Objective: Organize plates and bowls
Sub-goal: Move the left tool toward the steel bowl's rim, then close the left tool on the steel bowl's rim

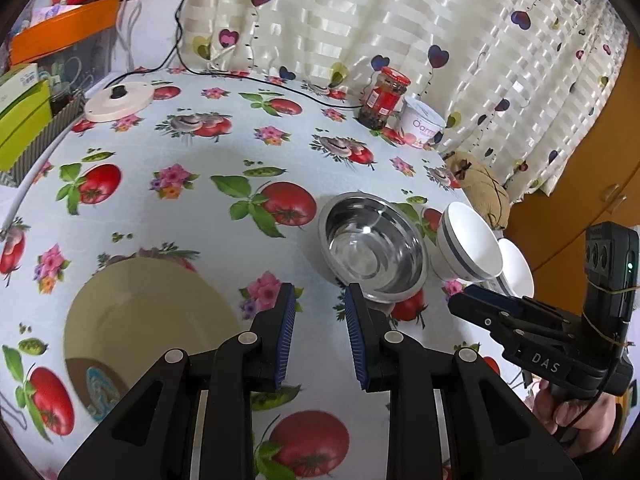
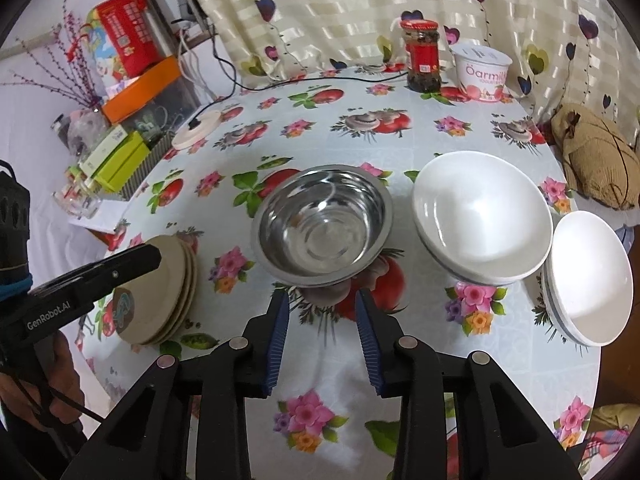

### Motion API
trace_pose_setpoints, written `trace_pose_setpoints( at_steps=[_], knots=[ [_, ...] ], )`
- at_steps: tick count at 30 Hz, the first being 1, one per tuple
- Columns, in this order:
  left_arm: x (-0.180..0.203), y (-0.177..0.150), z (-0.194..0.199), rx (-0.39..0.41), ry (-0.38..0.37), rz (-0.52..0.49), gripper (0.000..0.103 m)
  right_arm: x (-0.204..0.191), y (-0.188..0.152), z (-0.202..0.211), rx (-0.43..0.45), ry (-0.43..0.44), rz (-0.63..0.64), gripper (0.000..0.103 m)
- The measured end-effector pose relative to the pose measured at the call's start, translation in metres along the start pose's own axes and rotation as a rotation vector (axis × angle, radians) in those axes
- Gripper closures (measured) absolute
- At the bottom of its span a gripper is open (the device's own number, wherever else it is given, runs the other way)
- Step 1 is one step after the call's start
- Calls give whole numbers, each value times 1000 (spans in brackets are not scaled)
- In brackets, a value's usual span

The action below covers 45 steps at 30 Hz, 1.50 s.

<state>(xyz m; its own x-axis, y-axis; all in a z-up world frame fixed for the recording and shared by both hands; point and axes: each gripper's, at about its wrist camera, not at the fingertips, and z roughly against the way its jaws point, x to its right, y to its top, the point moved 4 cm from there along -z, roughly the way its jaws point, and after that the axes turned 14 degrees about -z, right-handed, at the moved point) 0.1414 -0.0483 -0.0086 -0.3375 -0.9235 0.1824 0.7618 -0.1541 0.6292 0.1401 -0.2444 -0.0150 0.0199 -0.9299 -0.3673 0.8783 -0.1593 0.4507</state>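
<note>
Presently, my left claw (image 1: 320, 334) angles steeply down over the table (image 1: 192, 208), its blue ribbed pads (image 1: 286, 336) parted with only patterned cloth between them; it holds nothing. My right claw (image 2: 322, 336) tilts down likewise, pads apart and empty, poised just short of the steel bowl's near rim. Each claw is black plastic with round silver pivot pins; a hand (image 1: 576, 416) grips the right one's handle low at the edge of the left view.

Items on the table:
- Steel bowl (image 2: 322, 232): polished metal, round, flat-lipped, upright and empty, at the middle of the table.
- White bowls, nearer stack (image 2: 480, 216): glossy ceramic, nested, a dark band round the outside, just right of the steel bowl.
- White bowls, second stack (image 2: 588, 276): same ware, further right, by the table's edge.
- Beige plates (image 2: 160, 292): matte, round, stacked, a blue emblem on the top one, left of the steel bowl.
- Tablecloth: glossy, printed with tomatoes, flowers and mushrooms.
- Red-lidded jar (image 2: 422, 58) and yogurt tub (image 2: 482, 74): side by side at the far edge, before a heart-print curtain (image 2: 360, 0).
</note>
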Motion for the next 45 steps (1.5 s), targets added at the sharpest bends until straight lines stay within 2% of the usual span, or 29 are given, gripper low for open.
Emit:
trace_pose_setpoints(
  at_steps=[12, 19, 34, 45],
  knots=[
    [0, 22, -59, -57, -19, 17, 77, 23, 26, -35, -25, -19, -64, 71],
    [-2, 30, -85, -85, -9, 30, 77, 30, 40, -53, -28, -20, -74, 79],
    [-3, 29, -107, -116, -13, 27, 77, 23, 33, -63, -68, -20, -91, 79],
    [2, 26, -107, -132, -17, 10, 79, 28, 38, -67, -65, -23, -124, 82]
  ],
)
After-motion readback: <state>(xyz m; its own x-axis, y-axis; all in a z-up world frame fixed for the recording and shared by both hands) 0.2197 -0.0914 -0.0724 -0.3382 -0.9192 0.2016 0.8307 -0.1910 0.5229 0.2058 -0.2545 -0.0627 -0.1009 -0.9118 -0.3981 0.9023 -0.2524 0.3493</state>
